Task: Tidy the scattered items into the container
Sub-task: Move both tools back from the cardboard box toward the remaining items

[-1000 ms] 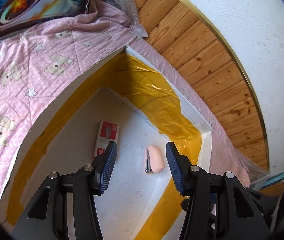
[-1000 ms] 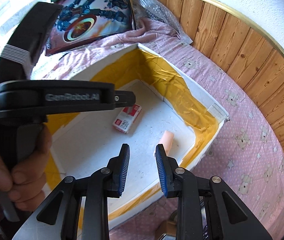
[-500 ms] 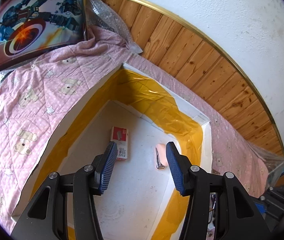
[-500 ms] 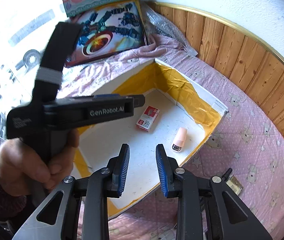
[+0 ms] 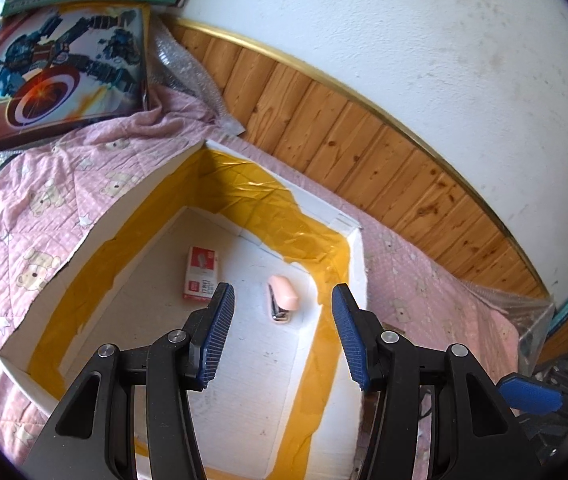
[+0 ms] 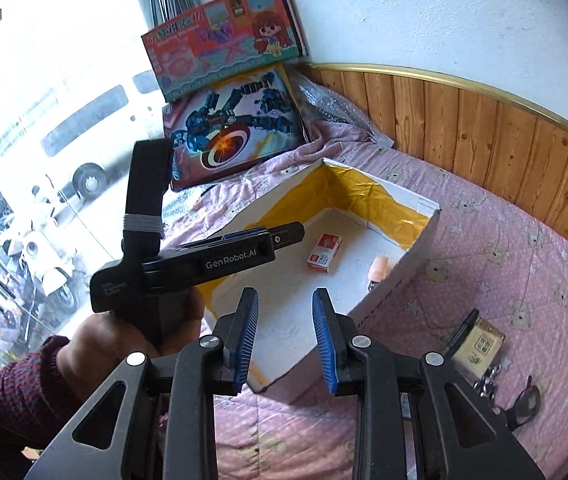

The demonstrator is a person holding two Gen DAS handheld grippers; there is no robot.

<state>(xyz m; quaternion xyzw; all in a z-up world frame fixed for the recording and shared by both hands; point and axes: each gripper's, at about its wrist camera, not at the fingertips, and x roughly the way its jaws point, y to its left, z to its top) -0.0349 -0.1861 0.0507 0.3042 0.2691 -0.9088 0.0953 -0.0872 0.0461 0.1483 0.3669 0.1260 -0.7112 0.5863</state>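
A white box [image 5: 84,236] lined with yellow tape sits on a pink quilt. Inside it lie a red staple box [image 5: 201,274] and a pink stapler [image 5: 283,303]. My left gripper [image 5: 282,292] hovers above the box, open and holding nothing. In the right wrist view a hand holds that left gripper [image 6: 284,236] over the box's [image 6: 416,256] left side, with the staple box [image 6: 324,258] and stapler [image 6: 378,270] beyond it. My right gripper [image 6: 285,296] hangs over the box's near corner, its jaws opening with nothing between them.
To the right of the box, a tan packet with a black clip [image 6: 478,344] and small dark items [image 6: 524,404] lie on the quilt [image 6: 524,272]. Two toy boxes [image 6: 236,136] lean at the far corner by a window. Wood panelling [image 5: 364,140] runs behind.
Both grippers have drawn back and upward from the box, which looks smaller. The loose items on the quilt have come into the right view. The right jaws stand slightly wider.
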